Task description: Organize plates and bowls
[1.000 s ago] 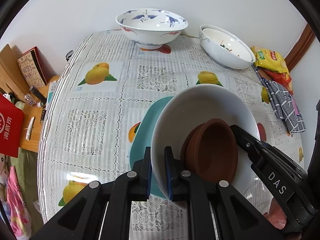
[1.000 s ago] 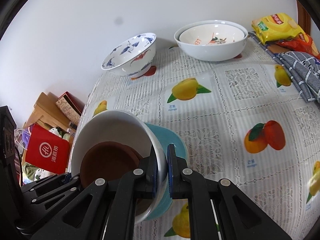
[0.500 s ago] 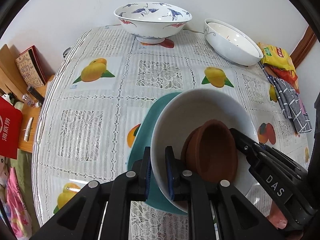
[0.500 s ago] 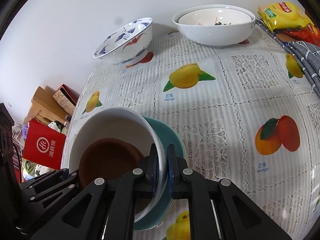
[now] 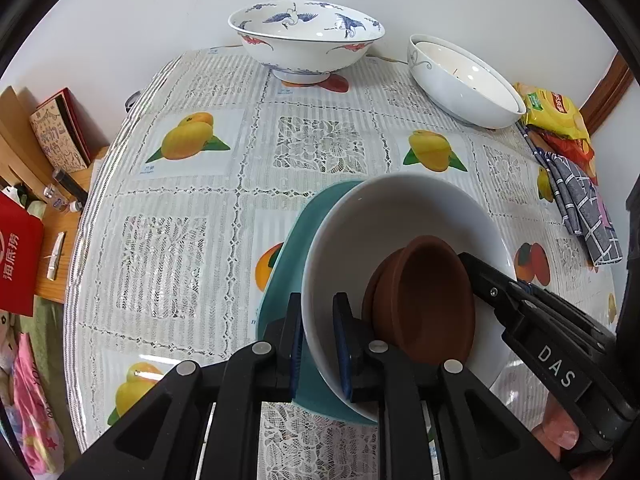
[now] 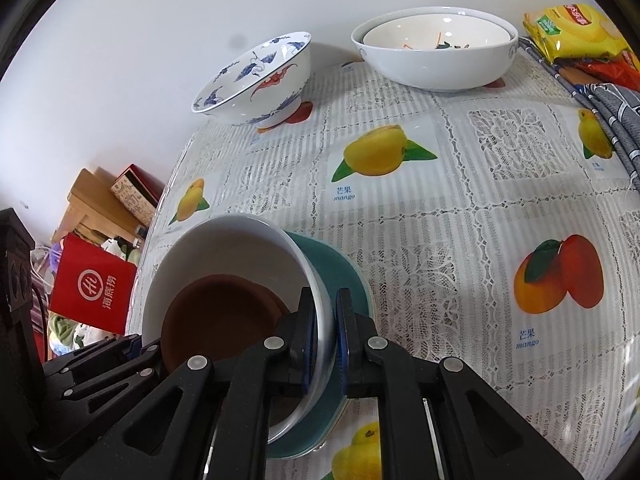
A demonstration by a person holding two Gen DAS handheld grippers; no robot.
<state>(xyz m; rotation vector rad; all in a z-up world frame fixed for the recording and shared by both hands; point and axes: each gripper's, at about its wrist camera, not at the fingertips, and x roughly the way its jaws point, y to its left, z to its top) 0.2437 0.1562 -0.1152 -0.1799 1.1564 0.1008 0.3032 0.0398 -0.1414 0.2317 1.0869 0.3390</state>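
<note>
Now nearer the crane-painted porcelain bowl (image 5: 306, 42), left gripper (image 5: 318, 344) and right gripper (image 6: 324, 338) clamping white bowl (image 5: 400, 216) rim, brown dish (image 5: 432, 304) inside, teal plate (image 5: 296, 248) beneath, fruit-print lace tablecloth (image 5: 180, 216), white wall (image 5: 160, 0).

You've got a plain white ceramic bowl (image 5: 400, 216) with a reddish-brown clay dish (image 5: 424, 300) inside it, all sitting on a teal plate (image 5: 296, 248). Your black gripper fingers (image 5: 296, 336) have blue pads. Behind that there's a white footed bowl (image 5: 306, 36) painted with blue cranes and red bat shapes, plus a white bowl (image 6: 436, 56) with a thin grey scroll motif at the rim. The white lace-pattern tablecloth (image 6: 460, 208) has printed yellow mangoes with green leaves and orange-red fruit panels. At the edge: a yellow snack bag (image 6: 576, 32), a grey checked cloth (image 5: 584, 204), and a red bag (image 6: 94, 292) with white lettering.
</note>
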